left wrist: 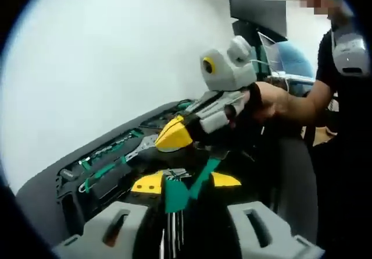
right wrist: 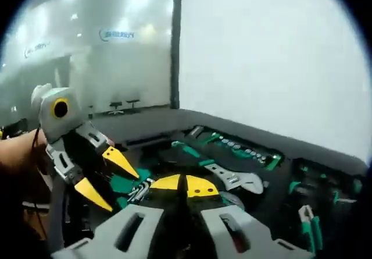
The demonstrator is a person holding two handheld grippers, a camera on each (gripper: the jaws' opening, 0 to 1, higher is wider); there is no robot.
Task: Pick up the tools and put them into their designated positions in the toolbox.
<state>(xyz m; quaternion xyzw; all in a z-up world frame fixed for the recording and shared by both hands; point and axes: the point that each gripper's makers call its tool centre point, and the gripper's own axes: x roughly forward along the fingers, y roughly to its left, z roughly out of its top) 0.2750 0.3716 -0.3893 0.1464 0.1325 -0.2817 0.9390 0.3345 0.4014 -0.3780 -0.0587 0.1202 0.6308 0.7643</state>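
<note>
In the left gripper view, the open toolbox (left wrist: 87,177) lies at the left, a dark tray with green-handled tools (left wrist: 107,169) resting in its slots. Over the middle of it, the left gripper (left wrist: 185,181) rises from the bottom edge with its yellow tips spread a little and a green-and-black holder of hex keys (left wrist: 174,203) caught between them, the metal keys hanging down toward the camera. Just above, the right gripper (left wrist: 173,135) reaches in from the right with its yellow tips pressed together, close over an adjustable wrench (left wrist: 139,148) lying in the tray; whether it touches the wrench I cannot tell. Further right, a person's hand (left wrist: 273,102) grips that tool. In the right gripper view, the left gripper (right wrist: 107,177) comes in from the left with its two yellow tips parted wide, and the set of hex keys (right wrist: 136,190) sits at its lower tip beside green plastic. At the centre bottom, the right gripper (right wrist: 186,186) has its yellow tips brought together with nothing seen between them. Just to the right of it, the adjustable wrench (right wrist: 235,177) lies in the toolbox (right wrist: 325,160), behind it runs a row of sockets (right wrist: 247,151), and at the far right, green-handled pliers (right wrist: 311,224) sit in their own recess.
</note>
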